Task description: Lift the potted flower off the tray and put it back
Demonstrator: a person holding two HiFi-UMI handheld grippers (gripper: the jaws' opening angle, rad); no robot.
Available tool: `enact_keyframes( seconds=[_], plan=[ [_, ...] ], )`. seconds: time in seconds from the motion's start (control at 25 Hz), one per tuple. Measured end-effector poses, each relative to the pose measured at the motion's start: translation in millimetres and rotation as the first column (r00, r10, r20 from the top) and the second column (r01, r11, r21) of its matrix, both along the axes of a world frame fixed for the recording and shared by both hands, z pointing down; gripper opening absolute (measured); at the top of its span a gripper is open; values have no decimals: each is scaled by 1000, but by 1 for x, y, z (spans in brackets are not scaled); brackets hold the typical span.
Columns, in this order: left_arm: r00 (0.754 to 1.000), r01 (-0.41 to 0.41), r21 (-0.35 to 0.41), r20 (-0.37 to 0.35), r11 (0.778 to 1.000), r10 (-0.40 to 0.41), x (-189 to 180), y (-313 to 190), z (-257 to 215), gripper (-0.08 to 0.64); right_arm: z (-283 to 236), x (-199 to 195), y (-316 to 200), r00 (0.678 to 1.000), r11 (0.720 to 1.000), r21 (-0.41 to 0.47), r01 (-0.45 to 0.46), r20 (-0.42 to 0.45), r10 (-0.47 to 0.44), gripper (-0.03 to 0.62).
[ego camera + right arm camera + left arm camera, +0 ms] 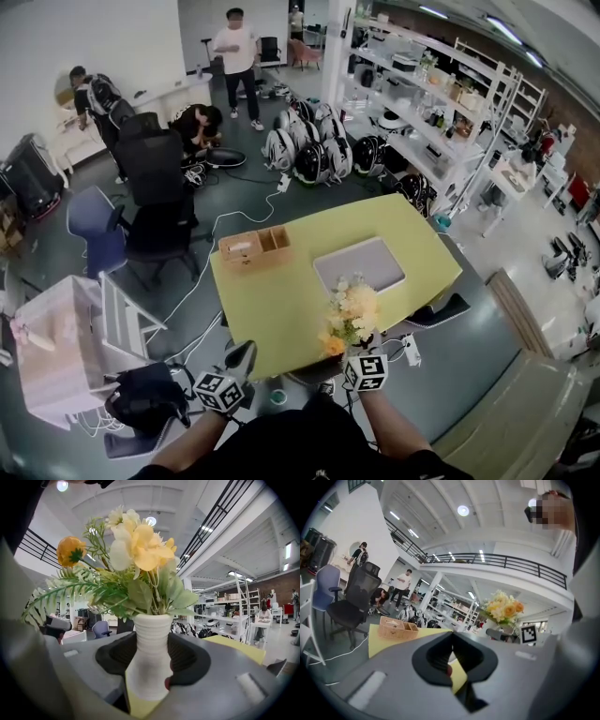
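The potted flower [349, 317] is a bunch of yellow, cream and orange blooms in a white ribbed vase [149, 667]. My right gripper [150, 654] is shut on the vase's body and holds it upright over the near edge of the yellow table [281, 309], short of the grey tray [375, 258]. In the head view the right gripper [360, 347] is mostly hidden under the blooms. My left gripper [242, 354] hangs beside it on the left with its jaws together and nothing in them. The left gripper view shows the flower [502, 607] off to its right.
A wooden box [255, 248] with compartments stands at the table's far left corner, left of the tray. Black office chairs [155, 202] and a blue chair [94, 225] stand to the left. Several people are farther back, and shelving [441, 103] runs along the right.
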State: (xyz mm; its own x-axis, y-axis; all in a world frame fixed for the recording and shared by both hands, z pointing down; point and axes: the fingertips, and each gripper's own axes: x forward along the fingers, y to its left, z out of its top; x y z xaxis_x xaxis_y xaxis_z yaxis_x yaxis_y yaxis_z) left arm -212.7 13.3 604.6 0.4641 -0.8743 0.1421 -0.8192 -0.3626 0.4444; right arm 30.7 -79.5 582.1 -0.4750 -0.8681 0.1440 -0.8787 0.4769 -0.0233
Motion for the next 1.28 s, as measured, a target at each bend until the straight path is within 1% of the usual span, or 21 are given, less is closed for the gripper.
enact_keyframes(
  seconds=[0.2, 0.6, 0.8, 1.04, 1.28],
  plan=[
    [1000, 13, -8, 1, 1000, -13, 26, -42, 1, 8, 4, 25, -53, 1000, 1000, -4, 4, -5, -4, 210],
    [999, 54, -42, -1, 998, -54, 75, -117, 17, 8, 33, 75, -168, 999, 999, -28, 19, -34, -20, 210],
    [997, 82, -73, 8, 994, -81, 95, -140, 32, 8, 65, 97, -219, 998, 998, -54, 27, -55, -30, 210],
    [991, 132, -123, 29, 984, -129, 101, -158, 50, 8, 98, 109, -276, 997, 996, -73, 49, -59, -54, 210],
    [990, 137, -170, 53, 976, -130, 116, -177, 65, 8, 138, 115, -329, 996, 993, -104, 56, -62, -62, 210]
  ],
)
